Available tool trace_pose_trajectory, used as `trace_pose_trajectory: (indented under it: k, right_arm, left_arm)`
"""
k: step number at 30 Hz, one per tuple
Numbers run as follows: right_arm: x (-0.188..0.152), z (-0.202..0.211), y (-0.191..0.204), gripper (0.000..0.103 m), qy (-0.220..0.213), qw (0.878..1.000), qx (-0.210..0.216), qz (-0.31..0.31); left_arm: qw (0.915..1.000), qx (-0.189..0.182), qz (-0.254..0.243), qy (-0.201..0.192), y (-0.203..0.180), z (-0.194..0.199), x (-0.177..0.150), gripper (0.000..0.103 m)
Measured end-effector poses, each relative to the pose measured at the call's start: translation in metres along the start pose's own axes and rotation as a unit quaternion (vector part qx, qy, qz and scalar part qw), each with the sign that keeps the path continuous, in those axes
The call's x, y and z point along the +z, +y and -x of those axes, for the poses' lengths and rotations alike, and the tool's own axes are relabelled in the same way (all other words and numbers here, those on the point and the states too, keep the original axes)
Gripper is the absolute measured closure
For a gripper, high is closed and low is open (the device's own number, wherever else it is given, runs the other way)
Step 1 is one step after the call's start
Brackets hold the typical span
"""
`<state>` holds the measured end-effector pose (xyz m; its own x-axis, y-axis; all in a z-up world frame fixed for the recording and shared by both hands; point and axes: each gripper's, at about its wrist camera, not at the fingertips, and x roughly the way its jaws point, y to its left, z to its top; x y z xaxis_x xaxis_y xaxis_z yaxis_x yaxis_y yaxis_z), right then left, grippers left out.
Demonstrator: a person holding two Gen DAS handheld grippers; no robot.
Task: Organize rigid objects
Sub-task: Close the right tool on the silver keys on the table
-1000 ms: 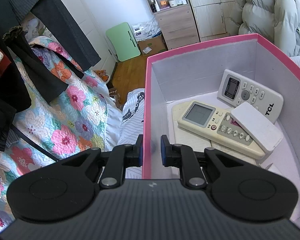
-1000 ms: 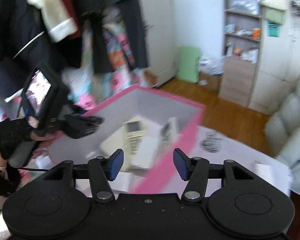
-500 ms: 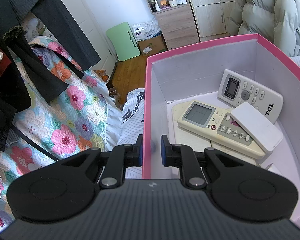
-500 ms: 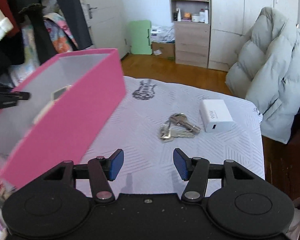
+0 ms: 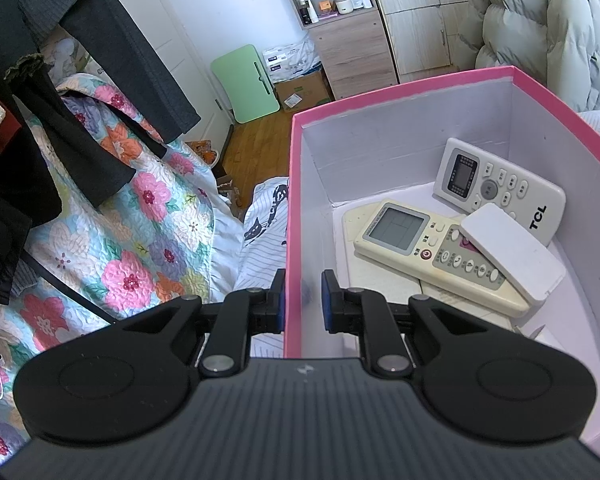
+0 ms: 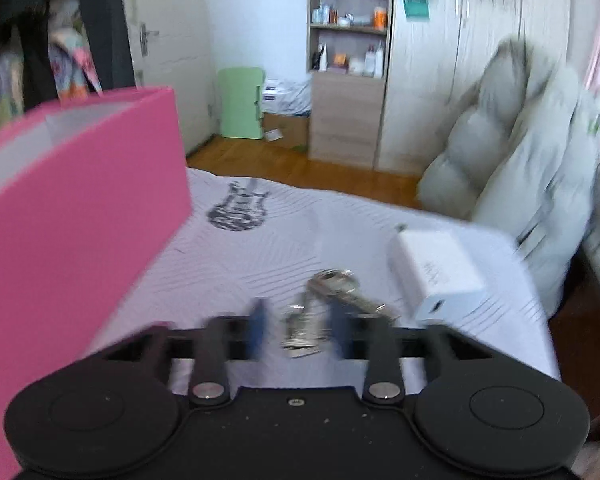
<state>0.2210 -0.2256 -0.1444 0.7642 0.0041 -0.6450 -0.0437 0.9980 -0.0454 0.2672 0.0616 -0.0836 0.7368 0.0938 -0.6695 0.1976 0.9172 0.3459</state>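
Left gripper (image 5: pixel 303 300) clamps pink box (image 5: pixel 400 92) wall; TCL remote (image 5: pixel 500 190) inside. Right gripper (image 6: pixel 298 330) jaws closing around keys (image 6: pixel 324 304), contact blurred.

Left tool (image 5: pixel 302 300) clamped; right tool (image 6: pixel 298 330) mid-closing.

Ahead of the claw stands a white wall (image 5: pixel 236 4) with a white door (image 6: pixel 168 40) to its left. A wood-grain wardrobe (image 5: pixel 420 12) with open shelves (image 6: pixel 348 24) of bottles fills the far right, a grey puffer jacket (image 5: pixel 540 28) beside it. Below lies a wooden floor (image 5: pixel 256 136), where a pale green board (image 5: pixel 246 78) leans on the wall. Dark clothes (image 5: pixel 100 40) hang at the upper left over a floral quilt (image 5: pixel 132 232).
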Motion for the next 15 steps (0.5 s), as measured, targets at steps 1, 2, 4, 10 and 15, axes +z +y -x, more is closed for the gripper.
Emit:
trace_pose_trajectory:
  k: [1, 2, 4, 10, 15]
  right_arm:
    - [-0.001, 0.002, 0.000, 0.098, -0.004, 1.000, 0.001, 0.001]
    - [-0.002, 0.004, -0.002, 0.098, -0.005, 1.000, 0.008, -0.009]
    - [-0.003, 0.011, -0.006, 0.098, -0.012, 0.999, 0.021, -0.032]
    - [0.001, 0.036, -0.011, 0.098, -0.042, 0.996, 0.051, -0.058]
    - [0.011, 0.066, -0.004, 0.098, -0.076, 0.993, 0.076, -0.056]
  left_arm:
    - [1.0000, 0.000, 0.000, 0.000, 0.000, 0.000, 0.000, 0.089]
    - [1.0000, -0.001, 0.001, 0.000, 0.000, 0.000, 0.000, 0.089]
    - [1.0000, -0.001, 0.001, 0.000, -0.001, 0.000, 0.000, 0.089]
    - [1.0000, -0.001, 0.001, -0.001, -0.002, 0.000, 0.000, 0.089]
    - [1.0000, -0.002, 0.002, -0.001, -0.002, 0.000, 0.000, 0.089]
